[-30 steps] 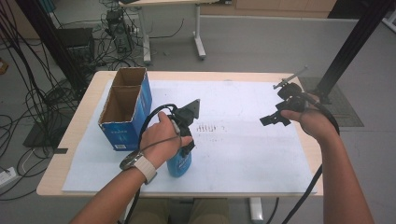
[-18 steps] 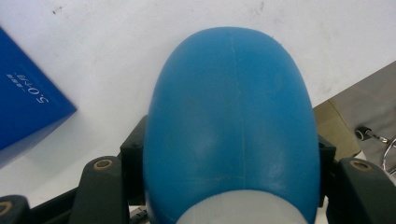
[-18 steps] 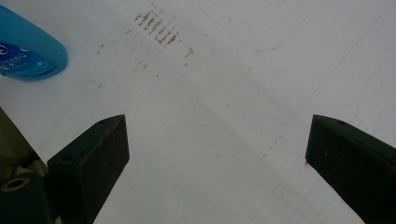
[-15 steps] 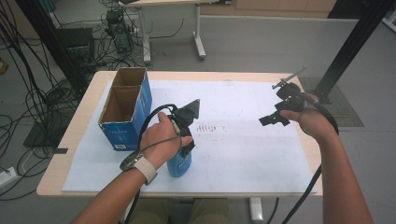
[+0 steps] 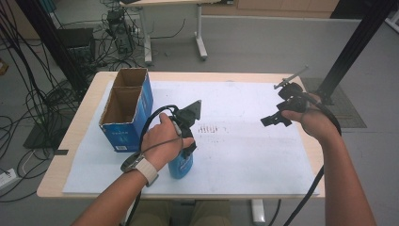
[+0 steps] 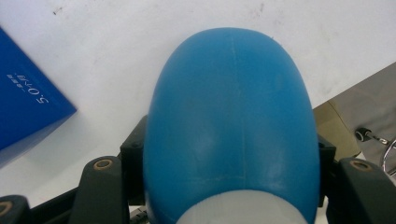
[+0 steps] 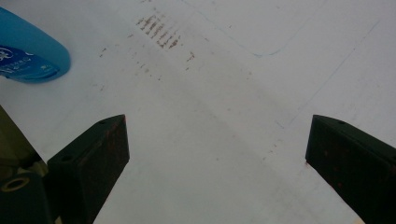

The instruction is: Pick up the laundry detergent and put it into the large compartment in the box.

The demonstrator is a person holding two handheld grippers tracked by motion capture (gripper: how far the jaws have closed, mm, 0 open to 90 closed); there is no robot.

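- My left gripper (image 5: 184,141) sits nearest to me, at the near left part of the white sheet (image 5: 244,155), and its jaws are clamped on the blue bottle (image 5: 180,165).
- In the left gripper view, the blue bottle (image 6: 229,126) swells up between my two black jaws, which press on it from either side.
- The bottle stands on the sheet close to the near edge, just right of the blue cardboard box (image 5: 126,110), which is open at the top.
- My right gripper (image 5: 275,120) is held farther out over the right side of the sheet, well apart from the bottle.
- In the right gripper view, its jaws stand wide apart with bare white sheet (image 7: 219,130) between them, gripping nothing.
- The wooden table (image 5: 77,136) bears it all; beyond lies grey floor with cables (image 5: 28,108).
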